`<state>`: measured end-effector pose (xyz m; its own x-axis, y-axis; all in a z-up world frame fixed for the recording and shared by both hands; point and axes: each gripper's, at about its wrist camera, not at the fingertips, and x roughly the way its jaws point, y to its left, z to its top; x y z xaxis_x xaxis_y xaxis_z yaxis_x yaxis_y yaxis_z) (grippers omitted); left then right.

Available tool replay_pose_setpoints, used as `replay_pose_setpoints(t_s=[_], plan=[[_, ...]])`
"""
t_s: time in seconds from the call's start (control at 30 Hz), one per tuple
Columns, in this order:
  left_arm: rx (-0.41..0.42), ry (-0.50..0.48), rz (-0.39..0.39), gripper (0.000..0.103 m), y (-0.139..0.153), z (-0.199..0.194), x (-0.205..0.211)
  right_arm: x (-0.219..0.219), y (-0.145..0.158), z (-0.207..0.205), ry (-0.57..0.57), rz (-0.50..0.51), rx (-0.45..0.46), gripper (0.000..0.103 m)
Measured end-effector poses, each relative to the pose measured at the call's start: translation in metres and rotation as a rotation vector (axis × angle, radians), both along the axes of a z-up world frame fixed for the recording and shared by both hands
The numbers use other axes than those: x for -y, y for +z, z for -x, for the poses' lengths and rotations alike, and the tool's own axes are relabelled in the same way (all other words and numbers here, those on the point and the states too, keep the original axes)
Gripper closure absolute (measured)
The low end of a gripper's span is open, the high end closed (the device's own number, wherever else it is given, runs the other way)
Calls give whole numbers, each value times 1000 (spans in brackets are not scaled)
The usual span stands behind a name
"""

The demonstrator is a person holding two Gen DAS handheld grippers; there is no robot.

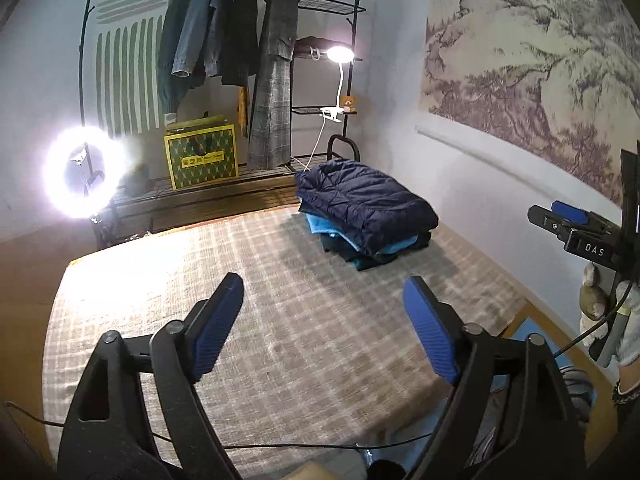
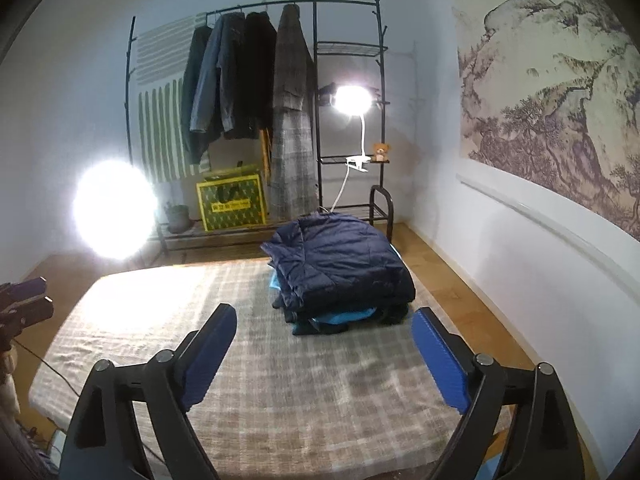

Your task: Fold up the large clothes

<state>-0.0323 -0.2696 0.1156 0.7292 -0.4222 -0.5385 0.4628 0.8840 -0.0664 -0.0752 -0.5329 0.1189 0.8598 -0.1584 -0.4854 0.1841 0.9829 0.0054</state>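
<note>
A stack of folded clothes (image 2: 340, 276) is seen on the checked bed cover (image 2: 280, 380), toward its far right corner, topped by a navy quilted jacket (image 1: 366, 200). No unfolded garment is visible on the cover; the next large garment is presumably to be fetched, perhaps from the clothes rack (image 2: 256, 100) behind the stack.

Risks, as judged: the stack may be toppled or its top fold opened if a gripper is swept past it or a new garment is dropped against its edge. The trailing cable crossing the near edge of the cover may be snagged.

The left gripper (image 1: 324, 320) is held wide open, nothing between its blue pads. The right gripper (image 2: 324, 356) is likewise spread wide and empty. Both are apart from the stack.
</note>
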Motion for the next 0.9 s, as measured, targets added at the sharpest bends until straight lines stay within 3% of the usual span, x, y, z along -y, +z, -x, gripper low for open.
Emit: replay_pose_setpoints(t_s=[0.17, 0.33, 0.43, 0.6, 0.73, 0.9], plan=[[-3, 3, -39, 11, -21, -3, 9, -9, -21, -4, -38, 41, 20, 1], [62, 29, -68, 1, -29, -1, 14, -4, -40, -8, -92, 9, 56, 0], [73, 36, -81, 0, -33, -1, 16, 0, -53, -15, -115, -13, 42, 0], [58, 55, -108, 0, -44, -7, 19, 3, -59, -19, -111, 37, 31, 0], [24, 51, -98, 0, -51, -10, 19, 10, -63, -21, -122, -1, 20, 0], [42, 53, -133, 0, -53, -6, 24, 18, -70, -24, -130, -60, 1, 0]])
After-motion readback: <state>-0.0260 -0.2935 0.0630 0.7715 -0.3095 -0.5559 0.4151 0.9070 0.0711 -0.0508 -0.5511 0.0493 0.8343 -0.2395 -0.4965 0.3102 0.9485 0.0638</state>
